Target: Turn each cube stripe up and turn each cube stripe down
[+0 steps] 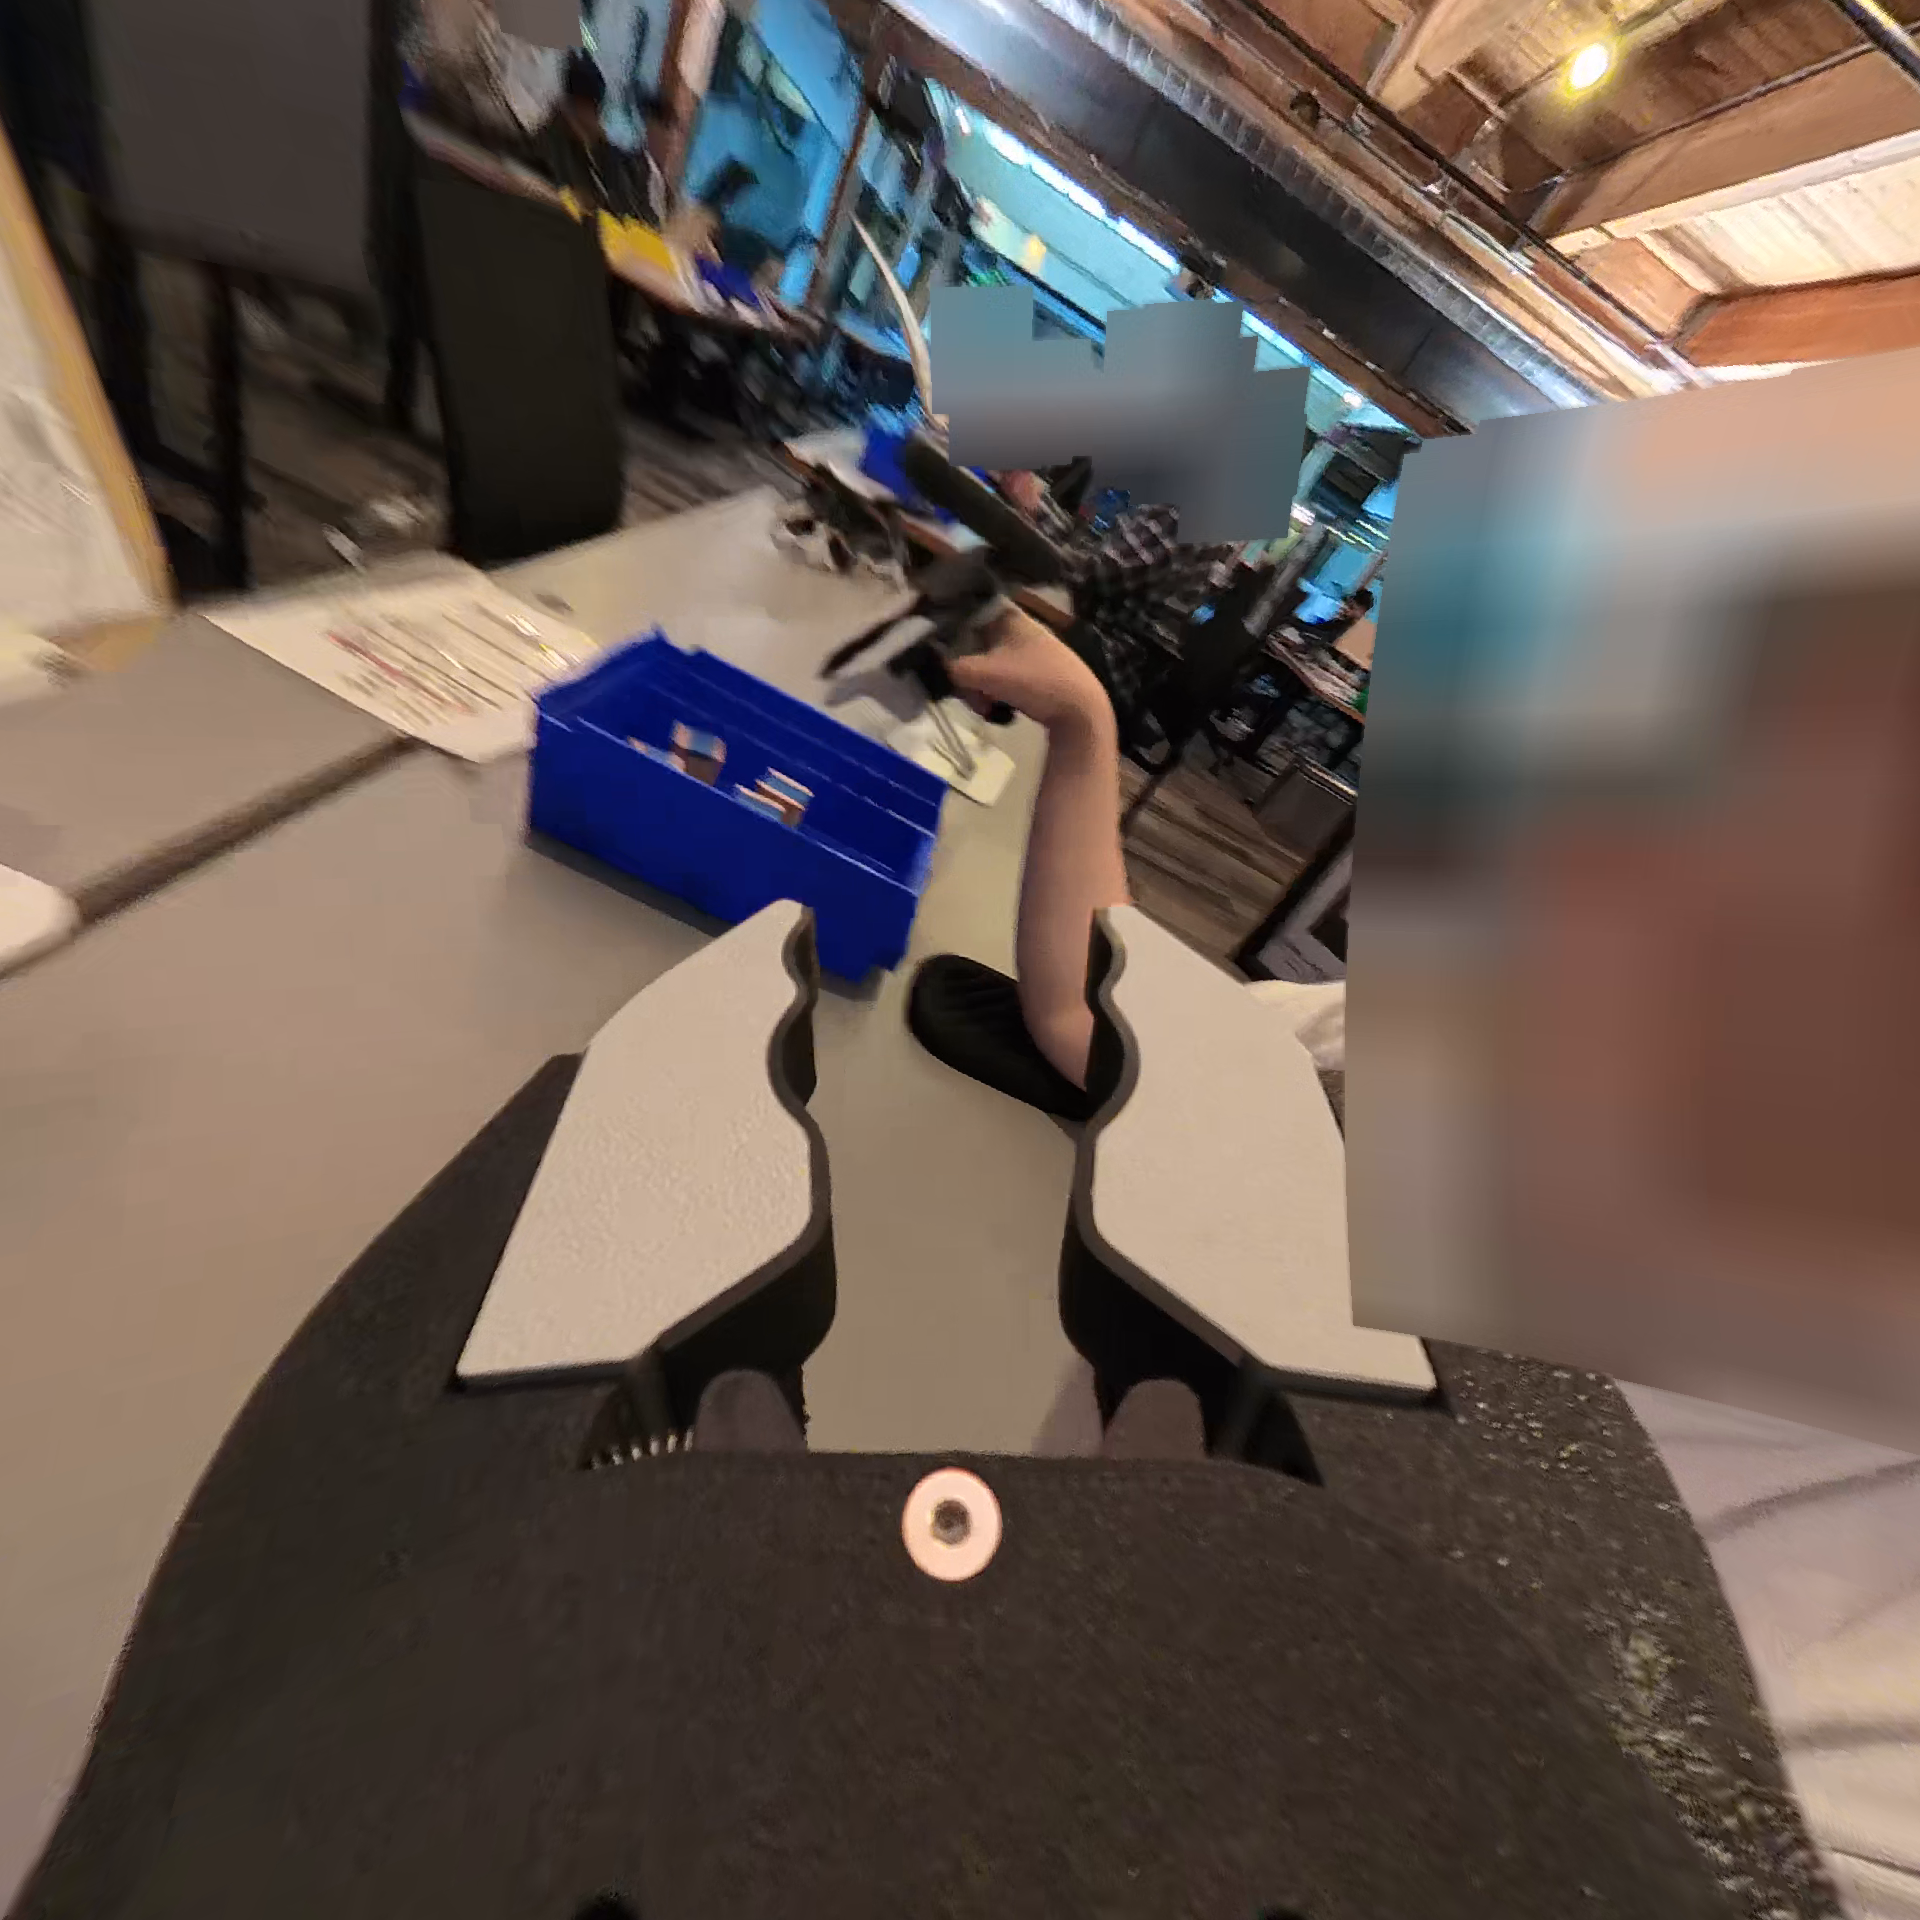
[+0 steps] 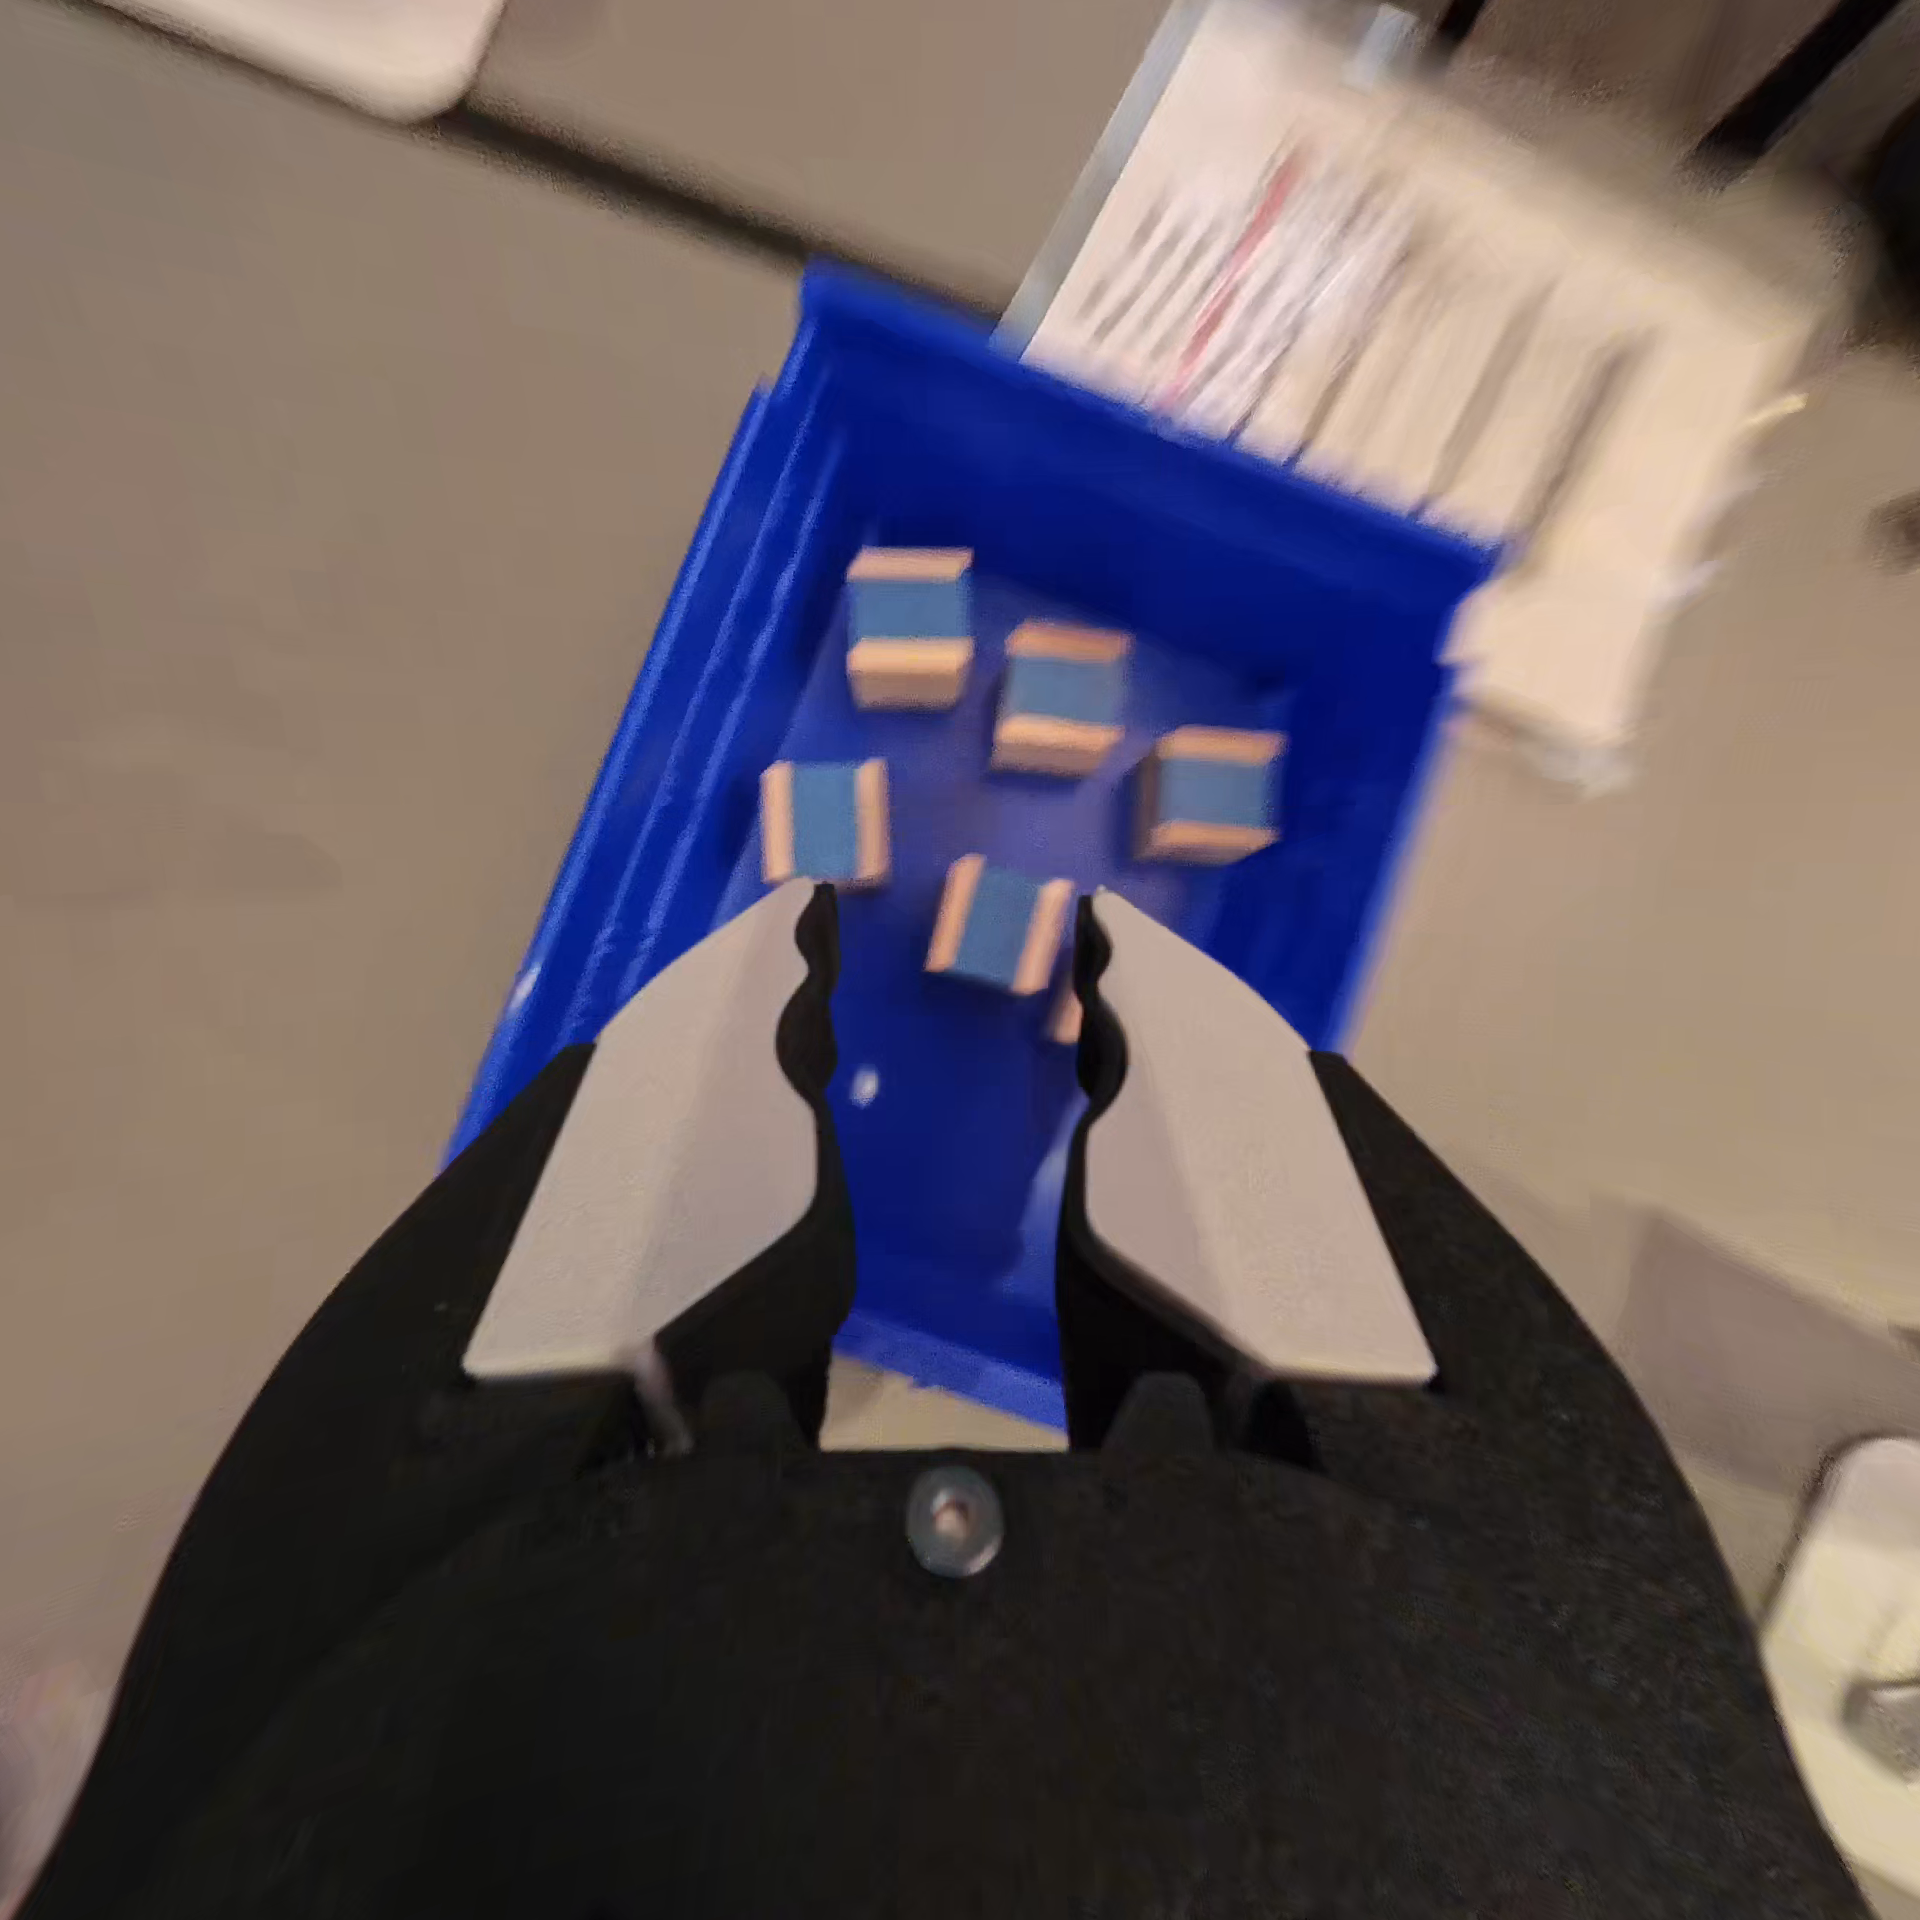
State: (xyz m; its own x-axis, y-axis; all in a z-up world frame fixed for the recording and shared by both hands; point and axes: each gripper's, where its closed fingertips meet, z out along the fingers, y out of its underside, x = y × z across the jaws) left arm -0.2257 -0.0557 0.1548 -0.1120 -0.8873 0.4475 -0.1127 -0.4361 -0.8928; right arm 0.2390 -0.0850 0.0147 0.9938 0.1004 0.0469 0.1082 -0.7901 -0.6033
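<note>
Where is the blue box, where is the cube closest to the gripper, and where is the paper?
blue box (image 2: 1382,727), right wrist view, on its right inner wall.
closest cube (image 2: 997,925), right wrist view, on its blue stripe.
paper (image 2: 1403,270), right wrist view, on the sheet's blurred middle.

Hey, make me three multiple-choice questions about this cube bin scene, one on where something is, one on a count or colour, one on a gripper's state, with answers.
1. Where are the striped cubes?
A. On the paper sheet
B. Inside the blue bin
C. Between the left gripper's fingers

2. How many cubes show fully in the right wrist view?
A. Two
B. Five
C. Nine

3. How is the right gripper set?
A. Open, holding nothing
B. Shut on a cube
C. Shut on the bin's wall

Answers: B, the cubes lie on the bin's floor; B, five whole cubes are countable, a sixth only peeks out; A, its fingers stand apart above the bin.
</note>
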